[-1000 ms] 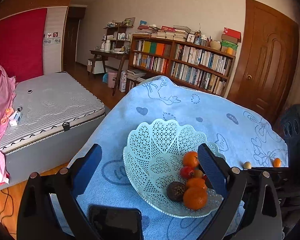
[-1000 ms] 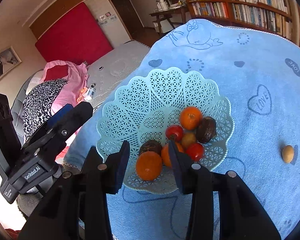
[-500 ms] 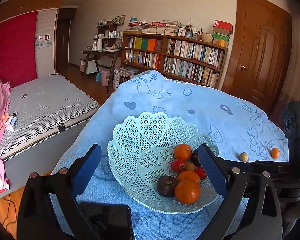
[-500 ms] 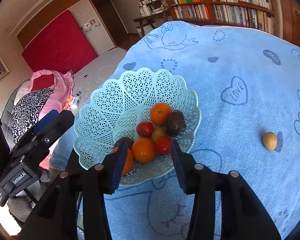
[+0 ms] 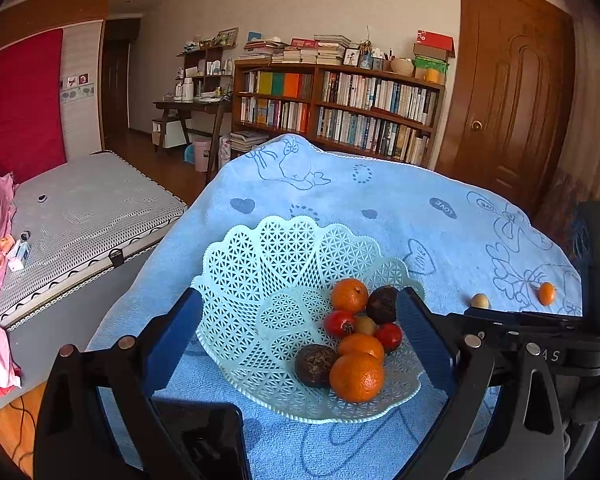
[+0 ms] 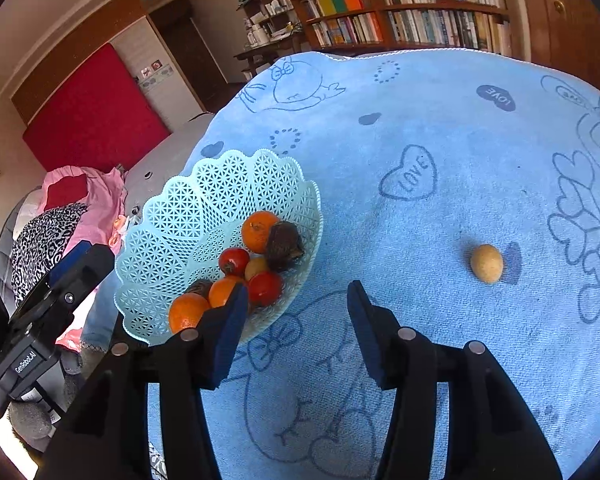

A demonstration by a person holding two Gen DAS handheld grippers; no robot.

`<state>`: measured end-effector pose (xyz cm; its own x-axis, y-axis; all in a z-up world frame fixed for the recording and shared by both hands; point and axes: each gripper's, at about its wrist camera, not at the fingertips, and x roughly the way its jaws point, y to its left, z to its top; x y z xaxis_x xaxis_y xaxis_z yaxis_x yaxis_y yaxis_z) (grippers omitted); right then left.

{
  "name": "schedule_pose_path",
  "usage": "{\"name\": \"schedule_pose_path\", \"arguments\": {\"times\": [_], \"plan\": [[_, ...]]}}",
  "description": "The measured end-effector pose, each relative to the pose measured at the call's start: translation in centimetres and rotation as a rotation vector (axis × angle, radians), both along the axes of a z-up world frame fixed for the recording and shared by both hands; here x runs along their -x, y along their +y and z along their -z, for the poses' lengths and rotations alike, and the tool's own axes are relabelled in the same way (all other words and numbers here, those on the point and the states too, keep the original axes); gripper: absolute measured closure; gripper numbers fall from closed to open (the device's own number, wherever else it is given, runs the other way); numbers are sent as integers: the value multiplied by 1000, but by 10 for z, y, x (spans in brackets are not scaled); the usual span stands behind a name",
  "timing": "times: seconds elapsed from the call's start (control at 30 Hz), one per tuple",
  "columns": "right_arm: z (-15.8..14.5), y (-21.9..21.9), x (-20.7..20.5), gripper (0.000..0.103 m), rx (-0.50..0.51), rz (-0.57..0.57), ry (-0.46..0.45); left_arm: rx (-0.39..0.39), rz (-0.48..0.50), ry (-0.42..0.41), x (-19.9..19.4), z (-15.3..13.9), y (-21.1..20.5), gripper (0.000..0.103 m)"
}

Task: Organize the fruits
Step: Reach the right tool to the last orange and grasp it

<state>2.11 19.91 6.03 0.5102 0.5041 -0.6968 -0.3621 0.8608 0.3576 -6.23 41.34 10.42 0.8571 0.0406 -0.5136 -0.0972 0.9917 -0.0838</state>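
Blue towel point(image 6: 440, 128) — basket point(image 6: 188, 200), tan fruit point(image 6: 486, 263) on it.

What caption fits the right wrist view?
Open right hand-held gripper above blue towel, between the filled lattice fruit basket and a stray yellowish fruit.

Hidden partly behind the right gripper's finger point(image 6: 228, 332) at 7 o'clock: two oranges point(image 6: 186, 314) and the basket point(image 6: 180, 216) rim. Cut off at 3 o'clock in the right wrist view: the small orange fruit point(image 5: 546, 293). Too small to read: book spines on the bookshelf point(image 5: 340, 108). Blocked at 6 o'clock by the left gripper's dark body: the blue cloth point(image 5: 380, 208).
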Motion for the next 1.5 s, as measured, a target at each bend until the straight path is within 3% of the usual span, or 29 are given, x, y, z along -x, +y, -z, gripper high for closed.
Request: {"name": "schedule_pose_path", "arguments": {"times": [0.53, 1.13, 1.5], "plan": [[5, -81, -8, 51, 10, 179, 1, -42, 71, 26, -5, 3, -33, 5], [15, -229, -38, 51, 107, 569, 6, -88, 155, 55, -17, 6, -77, 5], [15, -260, -53, 48, 183, 657, -23, -101, 195, 69, -23, 8, -99, 5]]}}
